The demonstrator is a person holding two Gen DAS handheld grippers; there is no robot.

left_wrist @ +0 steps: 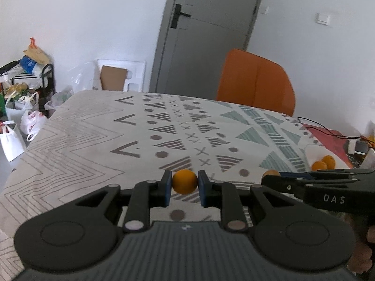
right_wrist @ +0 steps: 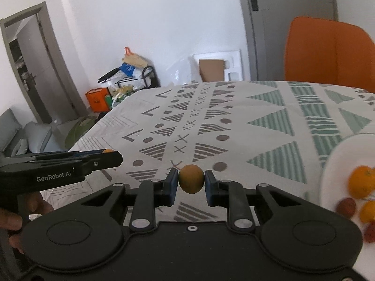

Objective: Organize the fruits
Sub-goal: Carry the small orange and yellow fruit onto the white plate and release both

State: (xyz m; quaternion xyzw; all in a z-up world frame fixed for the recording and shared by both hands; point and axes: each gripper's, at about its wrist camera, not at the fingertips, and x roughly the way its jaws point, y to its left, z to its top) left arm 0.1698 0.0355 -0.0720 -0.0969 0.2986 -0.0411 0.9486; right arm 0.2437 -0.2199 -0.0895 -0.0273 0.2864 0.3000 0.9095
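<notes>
Table (left_wrist: 93,126) under a patterned cloth of zigzags, triangles, dots and crosses. Person worked with a pair of tongs in each hand.

Left gripper (left_wrist: 185,182): closed tight on a small orange fruit (left_wrist: 185,181), blue pads pinching it from either side. Fruit nearly round, so no clear long axis; if anything a touch wider than tall. It was carried clear above the cloth, at the fingertips.

Right gripper (right_wrist: 191,179): likewise clamped, on a second small fruit (right_wrist: 191,179), duller orange with a greenish-brown cast. This one was slightly egg-shaped, its long axis standing close to upright between the pads, the narrower end down. Also held off the cloth.

The two grippers were side by side, both pointing across the table toward the far edge and angled downward. From the left wrist view the right tool crossed the lower right, an orange tip just showing at its end; from the right wrist view the left tool sat at lower left, with part of a hand (right_wrist: 14,220) on its grip.

White plate (right_wrist: 337,164) lay to the right, near the right gripper, with orange fruits (right_wrist: 362,182) and small dark red ones (right_wrist: 346,207) on it, blurred.

Orange chair (left_wrist: 255,82) stood behind the far side of the table, grey door (left_wrist: 211,23) behind it.
</notes>
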